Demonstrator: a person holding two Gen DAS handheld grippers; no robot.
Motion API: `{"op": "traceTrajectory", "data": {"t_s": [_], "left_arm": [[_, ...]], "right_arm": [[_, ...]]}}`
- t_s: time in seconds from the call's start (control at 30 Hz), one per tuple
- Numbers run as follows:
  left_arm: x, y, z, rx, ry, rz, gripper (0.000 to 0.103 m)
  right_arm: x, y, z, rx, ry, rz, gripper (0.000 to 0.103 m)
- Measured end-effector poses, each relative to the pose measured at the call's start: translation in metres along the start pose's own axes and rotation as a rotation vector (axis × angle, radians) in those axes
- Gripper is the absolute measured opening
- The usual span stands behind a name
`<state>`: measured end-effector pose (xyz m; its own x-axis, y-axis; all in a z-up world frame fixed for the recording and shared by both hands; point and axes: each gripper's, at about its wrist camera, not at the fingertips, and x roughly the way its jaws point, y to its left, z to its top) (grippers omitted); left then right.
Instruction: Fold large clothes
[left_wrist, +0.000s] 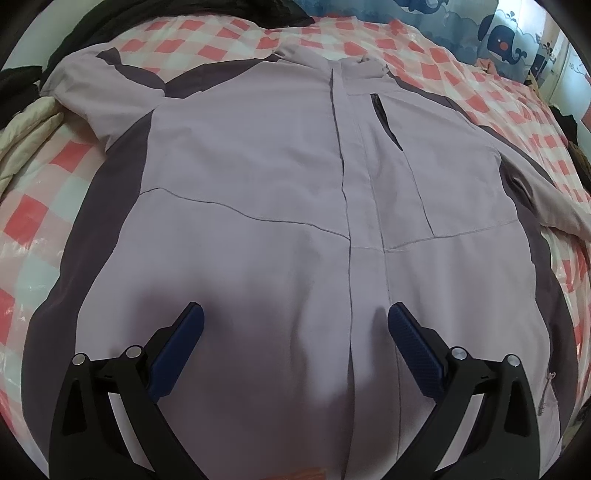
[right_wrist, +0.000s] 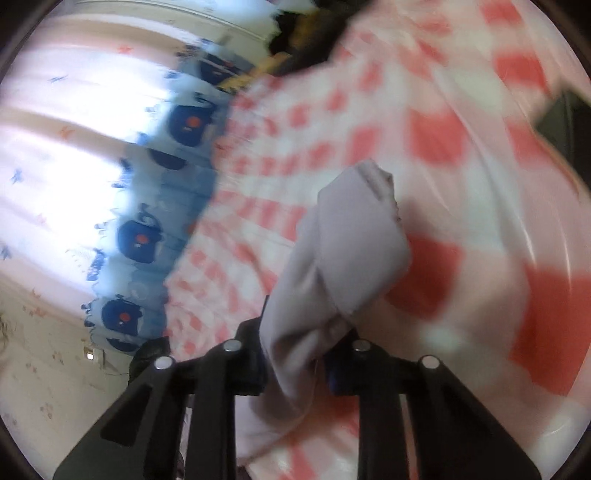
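Observation:
A lilac jacket (left_wrist: 258, 177) with dark purple side panels lies front up and spread flat on the checked bedcover (left_wrist: 55, 173). My left gripper (left_wrist: 295, 314) hovers open over the jacket's lower front, blue pads wide apart with nothing between them. In the right wrist view, my right gripper (right_wrist: 299, 354) is shut on a lilac jacket sleeve (right_wrist: 351, 240). The cuff end sticks out beyond the jaws, above the bedcover (right_wrist: 461, 140). This view is motion-blurred and the fingertips are hidden by the cloth.
A cream quilt (left_wrist: 26, 129) lies at the bed's left edge, dark clothes (left_wrist: 92, 14) at the far left corner. A blue whale-print curtain (left_wrist: 506, 40) hangs behind the bed, also in the right view as curtain (right_wrist: 140, 236). A dark item (right_wrist: 306, 33) lies at the bed's far end.

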<state>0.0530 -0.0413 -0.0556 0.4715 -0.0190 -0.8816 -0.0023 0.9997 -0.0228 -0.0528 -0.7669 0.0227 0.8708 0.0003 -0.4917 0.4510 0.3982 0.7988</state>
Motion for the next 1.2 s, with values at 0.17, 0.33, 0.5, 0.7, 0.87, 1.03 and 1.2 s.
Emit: {"op": "traceTrajectory", "data": {"t_s": [0.17,0.33,0.5,0.7,0.87,1.03,1.2], "left_arm": [[-0.007,0.005,0.002,-0.021,-0.030,-0.011,0.096],[-0.008,0.009,0.002,-0.027,-0.022,-0.020,0.096],[-0.011,0.015,0.005,-0.042,-0.023,-0.021,0.096],[-0.028,0.032,0.010,-0.093,-0.054,-0.042,0.096],[-0.045,0.053,0.014,-0.125,-0.096,-0.012,0.096],[-0.056,0.095,0.017,-0.196,-0.116,0.001,0.096],[-0.060,0.132,0.017,-0.266,-0.119,0.003,0.096]], "right_arm": [[-0.010,0.086,0.025,-0.126,-0.099,0.151,0.019],[0.018,0.148,0.028,-0.235,-0.106,0.117,0.019],[0.046,0.189,-0.001,-0.247,-0.077,0.185,0.019],[0.060,0.293,-0.068,-0.412,-0.025,0.325,0.019],[0.084,0.377,-0.162,-0.559,0.064,0.414,0.019],[0.115,0.430,-0.281,-0.715,0.194,0.479,0.019],[0.143,0.448,-0.403,-0.840,0.326,0.511,0.018]]}}
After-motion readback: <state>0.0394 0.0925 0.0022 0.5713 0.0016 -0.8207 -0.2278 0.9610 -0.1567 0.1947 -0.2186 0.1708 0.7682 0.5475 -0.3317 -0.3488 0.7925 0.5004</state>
